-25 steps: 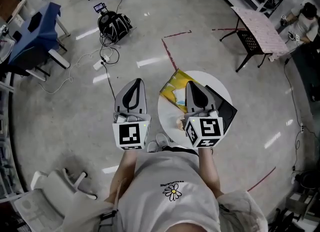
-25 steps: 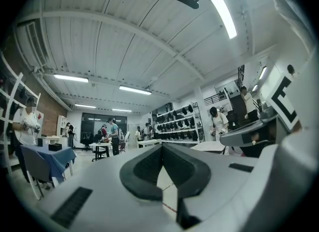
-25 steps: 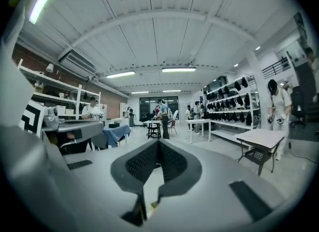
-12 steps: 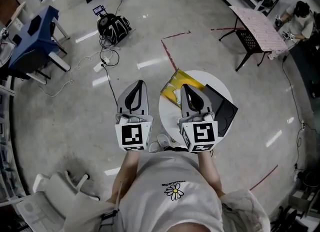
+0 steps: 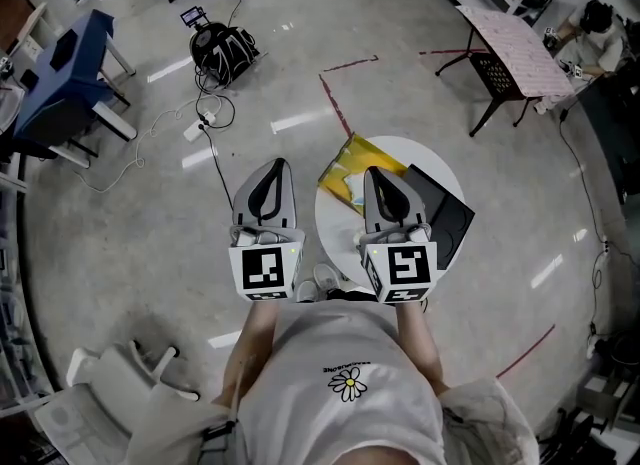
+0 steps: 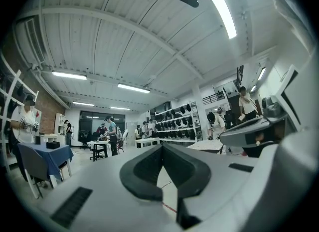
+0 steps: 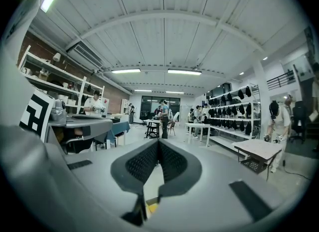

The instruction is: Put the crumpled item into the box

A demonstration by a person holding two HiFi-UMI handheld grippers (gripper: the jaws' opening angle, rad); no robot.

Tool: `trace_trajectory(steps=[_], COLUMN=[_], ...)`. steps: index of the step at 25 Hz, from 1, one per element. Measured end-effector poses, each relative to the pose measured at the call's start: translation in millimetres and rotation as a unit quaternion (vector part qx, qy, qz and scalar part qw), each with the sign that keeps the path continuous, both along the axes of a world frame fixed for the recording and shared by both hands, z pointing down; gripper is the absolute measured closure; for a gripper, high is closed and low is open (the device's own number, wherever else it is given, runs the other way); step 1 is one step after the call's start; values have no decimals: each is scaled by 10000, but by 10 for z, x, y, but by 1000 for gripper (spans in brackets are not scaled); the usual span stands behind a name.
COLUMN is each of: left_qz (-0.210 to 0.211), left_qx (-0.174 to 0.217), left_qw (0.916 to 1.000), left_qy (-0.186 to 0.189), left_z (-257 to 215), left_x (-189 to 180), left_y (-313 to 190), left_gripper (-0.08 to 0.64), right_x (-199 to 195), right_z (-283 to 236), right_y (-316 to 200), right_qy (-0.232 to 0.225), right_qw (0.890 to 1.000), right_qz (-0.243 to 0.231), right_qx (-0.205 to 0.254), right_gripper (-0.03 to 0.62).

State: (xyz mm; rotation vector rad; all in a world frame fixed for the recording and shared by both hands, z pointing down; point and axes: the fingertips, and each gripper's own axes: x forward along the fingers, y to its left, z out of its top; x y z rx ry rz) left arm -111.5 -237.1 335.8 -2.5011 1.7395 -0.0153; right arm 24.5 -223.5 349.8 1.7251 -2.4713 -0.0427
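Head view: the right gripper (image 5: 388, 181) hangs over the near-left part of the round white surface (image 5: 335, 235), having drifted a little leftward in the last second. The left gripper (image 5: 272, 178) has barely moved and is beyond the surface's left edge, above the floor. The yellow crumpled item (image 5: 352, 168) lies untouched at the far-left edge. The black box (image 5: 447, 218) sits along the right edge, its inside dark, with nothing visible in it. The drift looks like lining up, so the pick has probably not begun.

Left gripper view: the jaws meet at the tips with nothing between them, aimed out across the room.

Right gripper view: the jaws are pressed together and empty. A yellow sliver shows beneath them, so the item is just below and ahead.
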Motion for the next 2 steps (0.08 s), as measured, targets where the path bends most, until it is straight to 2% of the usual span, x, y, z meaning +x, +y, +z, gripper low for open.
trace_trajectory(steps=[2], left_qz=[19], left_qx=[-14], left_qw=[10000], left_qy=[-9], left_z=[10], left_x=[10], left_y=[-11], left_gripper=[560], right_x=[6], right_z=[13], right_y=[-7], right_qy=[6], right_qw=[10000], right_qz=[11], right_qx=[-9], right_gripper=[589])
